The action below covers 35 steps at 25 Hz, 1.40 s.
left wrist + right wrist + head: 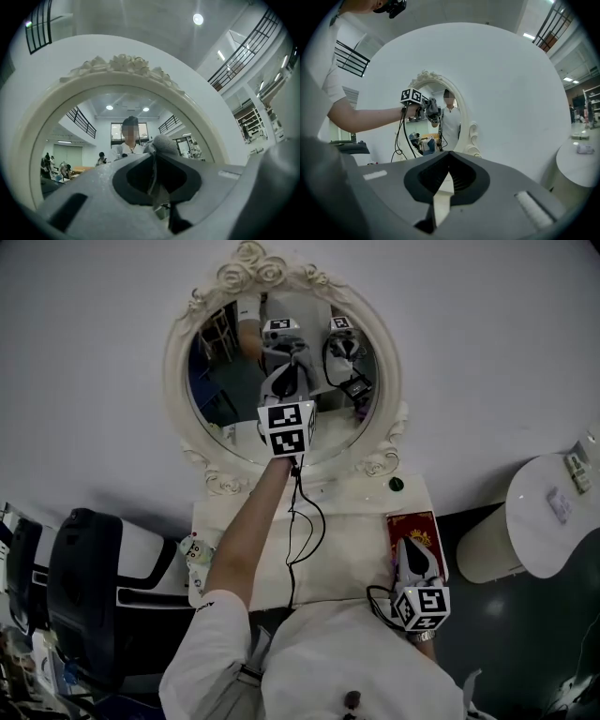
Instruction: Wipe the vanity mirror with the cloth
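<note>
- Cloth: a grey bunch pinched between the jaws of the left hand-held gripper, with a rounded wad poking out past the tips and a thin tail hanging back between them.
- Vanity mirror: an oval glass in a white frame with carved roses, standing at the back of the counter against the wall. The left hand-held gripper is raised to the middle of the glass. Whether the cloth touches the glass, I cannot tell.
- Right hand-held gripper: jaws pressed together on nothing, held low over the counter beside a red box, well apart from the mirror.
- Likely risks:
  - The pinch holds only part of the cloth, so dragging it across the glass could pull it free.
  - If the wad shifts aside, the bare jaw tips could scrape the glass.
  - A hard push could rock the mirror, and the right hand-held gripper is not steadying it.
  - The cable hanging from the left one could snag on something on the counter.
</note>
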Available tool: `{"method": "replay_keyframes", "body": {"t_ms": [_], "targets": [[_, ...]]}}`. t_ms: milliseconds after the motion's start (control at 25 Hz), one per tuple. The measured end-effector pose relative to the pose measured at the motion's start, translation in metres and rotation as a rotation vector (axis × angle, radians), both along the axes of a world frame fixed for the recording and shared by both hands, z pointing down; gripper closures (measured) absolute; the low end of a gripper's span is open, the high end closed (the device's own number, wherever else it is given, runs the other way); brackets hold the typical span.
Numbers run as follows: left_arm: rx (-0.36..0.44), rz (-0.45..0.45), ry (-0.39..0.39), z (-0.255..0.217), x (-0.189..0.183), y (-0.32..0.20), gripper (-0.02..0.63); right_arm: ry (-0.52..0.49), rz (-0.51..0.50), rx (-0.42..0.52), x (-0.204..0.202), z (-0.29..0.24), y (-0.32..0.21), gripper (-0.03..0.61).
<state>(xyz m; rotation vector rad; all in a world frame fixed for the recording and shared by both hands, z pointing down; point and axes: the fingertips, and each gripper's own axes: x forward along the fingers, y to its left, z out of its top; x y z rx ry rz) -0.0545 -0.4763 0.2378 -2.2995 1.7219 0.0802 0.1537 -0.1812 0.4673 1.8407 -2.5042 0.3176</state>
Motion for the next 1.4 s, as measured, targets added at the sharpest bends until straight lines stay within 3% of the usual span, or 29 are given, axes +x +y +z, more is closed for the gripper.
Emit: {"method": "replay_keyframes", "body": {"t_ms": [560, 920, 1400], "targets": [[-0.022, -0.228, -0.007, 0.013, -0.151, 0.014, 0.591, -0.027, -0.112, 0.002, -0.068, 0.003, -0.021, 0.571], [-0.026, -0.376, -0.001, 0.021, -0.205, 0.020, 0.591, -0.031, -0.131, -0.002, -0.085, 0.005, -0.026, 0.571], [-0.035, -0.535, 0.009, 0.032, -0.243, 0.021, 0.591, -0.021, -0.140, -0.004, -0.080, 0.004, -0.023, 0.571]]}}
